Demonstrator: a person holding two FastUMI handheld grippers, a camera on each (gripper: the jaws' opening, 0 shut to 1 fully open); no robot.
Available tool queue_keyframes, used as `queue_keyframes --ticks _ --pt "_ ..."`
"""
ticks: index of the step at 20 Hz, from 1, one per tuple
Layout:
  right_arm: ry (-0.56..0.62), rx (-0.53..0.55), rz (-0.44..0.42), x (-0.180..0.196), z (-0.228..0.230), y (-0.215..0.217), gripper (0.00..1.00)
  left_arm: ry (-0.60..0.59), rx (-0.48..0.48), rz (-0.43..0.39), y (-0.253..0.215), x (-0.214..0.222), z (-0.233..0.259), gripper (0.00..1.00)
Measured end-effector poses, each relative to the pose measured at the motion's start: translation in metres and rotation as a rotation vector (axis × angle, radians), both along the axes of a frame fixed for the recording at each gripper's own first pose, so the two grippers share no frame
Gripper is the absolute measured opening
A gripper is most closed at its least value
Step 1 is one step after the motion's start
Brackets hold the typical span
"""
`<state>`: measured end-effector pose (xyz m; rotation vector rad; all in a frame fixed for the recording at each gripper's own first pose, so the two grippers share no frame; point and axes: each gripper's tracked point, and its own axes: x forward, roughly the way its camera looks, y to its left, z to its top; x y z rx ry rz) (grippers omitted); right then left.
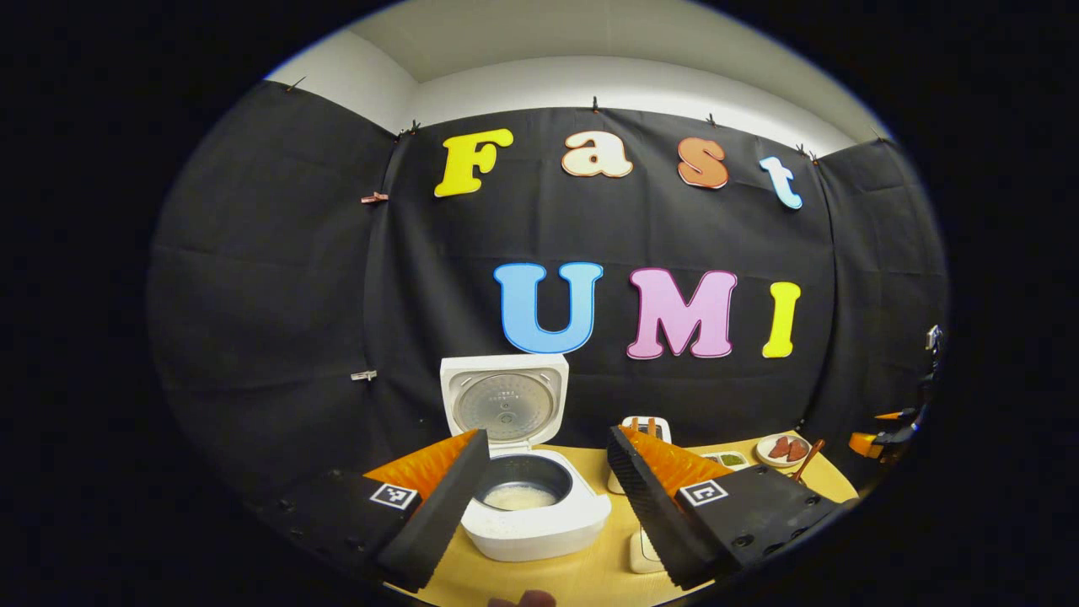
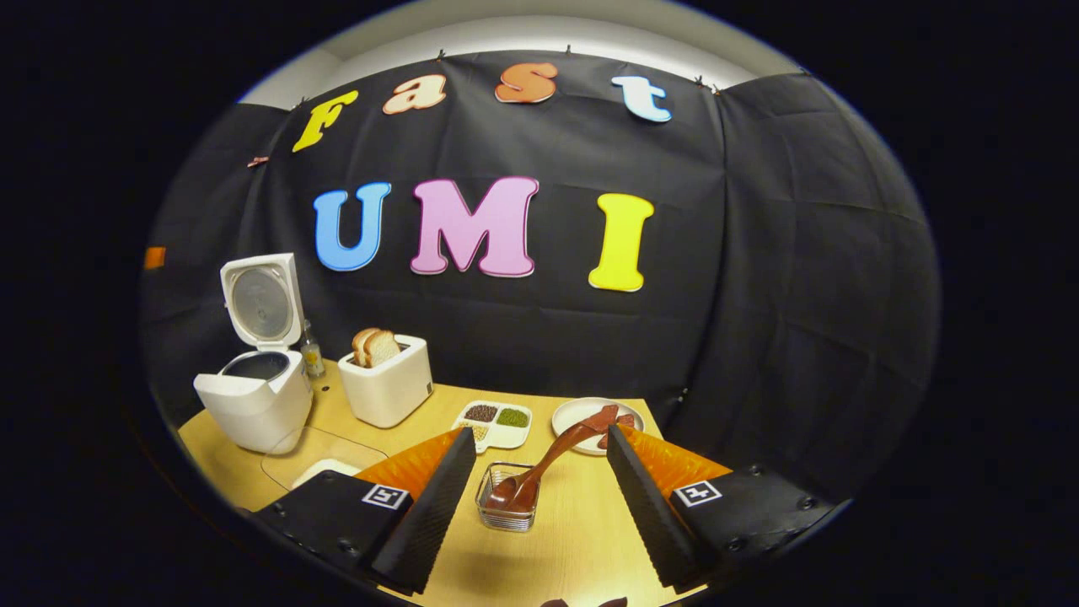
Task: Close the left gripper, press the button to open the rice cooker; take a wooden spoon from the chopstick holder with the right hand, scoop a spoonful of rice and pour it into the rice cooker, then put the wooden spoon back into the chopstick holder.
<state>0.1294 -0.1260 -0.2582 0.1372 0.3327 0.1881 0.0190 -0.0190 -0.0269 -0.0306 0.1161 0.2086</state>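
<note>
Wooden spoon [image 2: 548,462] is sitting in the chopstick holder [image 2: 507,499], right between the right gripper [image 2: 539,485] fingers, both grippers spread wide, gripping nothing.

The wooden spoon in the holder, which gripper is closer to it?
Right. The right gripper hangs open just before the wooden spoon; the left gripper faces the rice cooker.

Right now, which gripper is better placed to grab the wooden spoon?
Right. The right gripper is open, with the wooden spoon in its holder directly between its fingers. The left gripper faces the open rice cooker.
</note>
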Motion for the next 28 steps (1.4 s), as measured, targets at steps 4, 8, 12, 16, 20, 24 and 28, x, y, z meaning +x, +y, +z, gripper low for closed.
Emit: queue_keyframes --ticks 4,8,12,16,20,24,28 --pt "0.109 0.067 0.075 0.029 -0.058 0.007 0.98 0.016 -0.006 0.058 -0.017 -0.004 -0.003 0.97" --pt "0.21 0.102 0.109 0.05 -0.112 0.017 0.98 0.035 0.002 0.109 -0.021 -0.02 -0.006 0.97" --pt "0.271 0.158 0.092 0.075 -0.148 0.023 0.84 0.048 0.012 0.162 -0.022 -0.037 -0.008 0.97" --pt "0.309 0.228 0.109 0.085 -0.163 0.037 0.64 0.084 0.021 0.213 -0.016 -0.056 -0.021 0.97" --pt "0.29 0.232 0.131 0.084 -0.152 0.045 0.35 0.094 -0.01 0.226 -0.019 -0.066 -0.025 0.98" --pt "0.248 0.213 0.192 0.067 -0.135 0.055 0.21 0.106 -0.004 0.247 -0.013 -0.076 -0.027 0.97" --pt "0.264 0.211 0.184 0.072 -0.141 0.059 0.21 0.116 -0.001 0.255 -0.009 -0.082 -0.029 0.97"
